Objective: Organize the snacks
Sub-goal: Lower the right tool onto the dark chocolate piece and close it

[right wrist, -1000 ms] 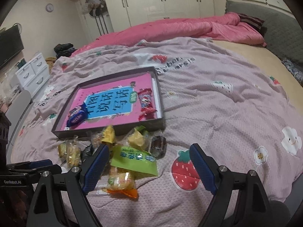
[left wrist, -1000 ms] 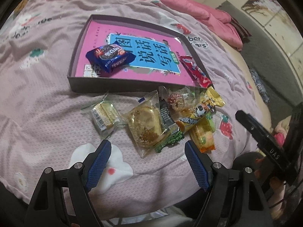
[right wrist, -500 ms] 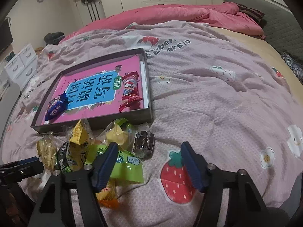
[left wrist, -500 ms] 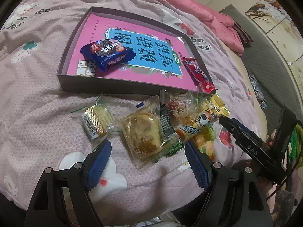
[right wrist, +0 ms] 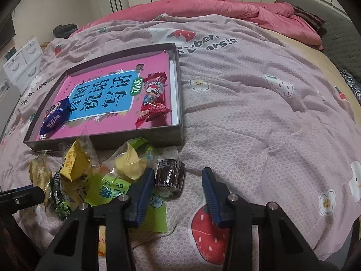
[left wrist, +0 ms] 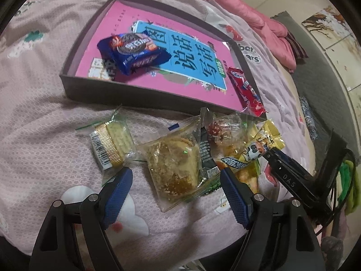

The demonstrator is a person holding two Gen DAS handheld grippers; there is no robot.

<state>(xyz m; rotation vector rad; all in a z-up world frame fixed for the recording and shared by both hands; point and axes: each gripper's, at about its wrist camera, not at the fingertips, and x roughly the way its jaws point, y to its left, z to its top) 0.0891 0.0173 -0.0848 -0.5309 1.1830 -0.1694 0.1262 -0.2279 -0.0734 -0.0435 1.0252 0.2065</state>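
Ahead of my two grippers lies one dark box (left wrist: 140, 100) on the blanket (right wrist: 259, 122), with two snacks in it: one blue cookie pack (left wrist: 133, 53) and one red pack (right wrist: 153, 98). Just this side of its near wall is the loose pile, where I count about seven wrappers, some overlapping too much to be sure. My left gripper (left wrist: 176, 180) stands wide open and holds nothing, one clear cake pack (left wrist: 173, 164) between its fingers. My right gripper (right wrist: 178, 180) is closing, one dark roll (right wrist: 170, 176) between its fingers, not yet pinched. Both hands sit lower and nearer the pile than a second ago, and the right jaws are much narrower. Right of my right gripper the blanket is free.
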